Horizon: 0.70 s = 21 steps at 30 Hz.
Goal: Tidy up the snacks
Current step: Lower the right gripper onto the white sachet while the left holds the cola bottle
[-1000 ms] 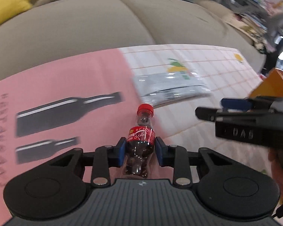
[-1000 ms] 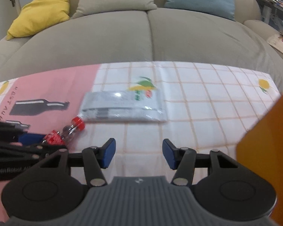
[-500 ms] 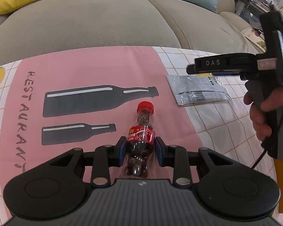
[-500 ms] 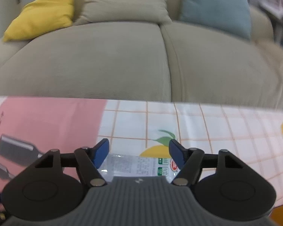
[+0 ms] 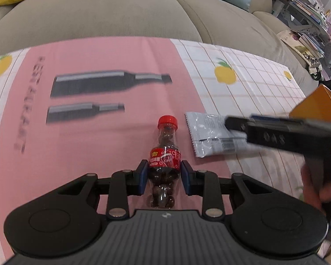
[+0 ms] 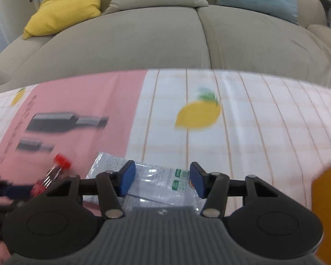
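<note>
My left gripper (image 5: 164,177) is shut on a small cola-shaped candy bottle (image 5: 164,154) with a red cap, held over the pink part of the tablecloth. The bottle also shows blurred at the left of the right wrist view (image 6: 55,172). A silver snack packet (image 5: 211,135) lies just right of the bottle. In the right wrist view the packet (image 6: 156,184) sits between the open pads of my right gripper (image 6: 161,180). Whether the pads touch the packet I cannot tell. The right gripper (image 5: 234,124) shows from the side in the left wrist view, over the packet.
An orange box (image 5: 315,106) stands at the table's right edge and also shows in the right wrist view (image 6: 326,209). The tablecloth (image 6: 242,132) is pink with printed bottles and white with lemons. A grey sofa (image 6: 165,37) with cushions lies beyond the far edge.
The right gripper has come back down and toward me, and the packet now lies between its pads, off the printed lemon. The left gripper still holds the bottle, and its view has shifted.
</note>
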Motion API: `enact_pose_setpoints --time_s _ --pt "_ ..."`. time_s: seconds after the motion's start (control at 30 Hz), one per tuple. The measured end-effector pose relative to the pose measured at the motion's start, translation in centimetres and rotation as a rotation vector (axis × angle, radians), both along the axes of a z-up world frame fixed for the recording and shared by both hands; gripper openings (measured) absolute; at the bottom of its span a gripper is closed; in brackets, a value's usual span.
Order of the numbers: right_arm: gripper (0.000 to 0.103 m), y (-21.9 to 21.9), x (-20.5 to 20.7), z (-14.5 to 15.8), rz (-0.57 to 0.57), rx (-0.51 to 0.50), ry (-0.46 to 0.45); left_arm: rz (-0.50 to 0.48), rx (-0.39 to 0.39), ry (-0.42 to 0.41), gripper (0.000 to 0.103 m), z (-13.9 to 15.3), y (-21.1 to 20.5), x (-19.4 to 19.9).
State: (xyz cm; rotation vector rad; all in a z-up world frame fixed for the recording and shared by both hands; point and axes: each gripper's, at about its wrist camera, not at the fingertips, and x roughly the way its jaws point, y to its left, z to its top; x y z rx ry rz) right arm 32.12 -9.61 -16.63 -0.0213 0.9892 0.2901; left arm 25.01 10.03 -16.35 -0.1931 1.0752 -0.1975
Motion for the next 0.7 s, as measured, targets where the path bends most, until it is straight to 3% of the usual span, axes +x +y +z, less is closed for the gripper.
enact_pose_setpoints --time_s 0.2,0.4,0.53,0.6,0.67,0.7 --pt "0.046 -1.2 -7.9 0.5 -0.100 0.012 0.015 0.024 -0.019 0.001 0.034 0.1 -1.7 -5.4" --pt "0.041 -1.1 -14.2 0.8 -0.052 -0.002 0.046 0.072 -0.045 0.008 0.034 0.3 -2.4 -9.9" --pt "0.039 -1.6 -16.2 1.2 -0.006 0.028 0.068 0.099 -0.045 -0.001 0.034 0.3 -2.0 -11.2" --pt "0.045 -1.8 -16.5 1.6 0.020 0.004 0.030 0.122 -0.045 0.001 0.034 0.4 -1.7 -11.2" --pt "0.071 -1.7 -15.7 1.6 0.056 -0.029 0.014 0.137 -0.036 -0.006 0.034 0.4 -1.6 -11.2" --pt "0.073 -1.6 -15.2 1.6 0.083 -0.042 0.006 0.142 -0.035 -0.010 0.034 0.4 -1.5 -11.1"
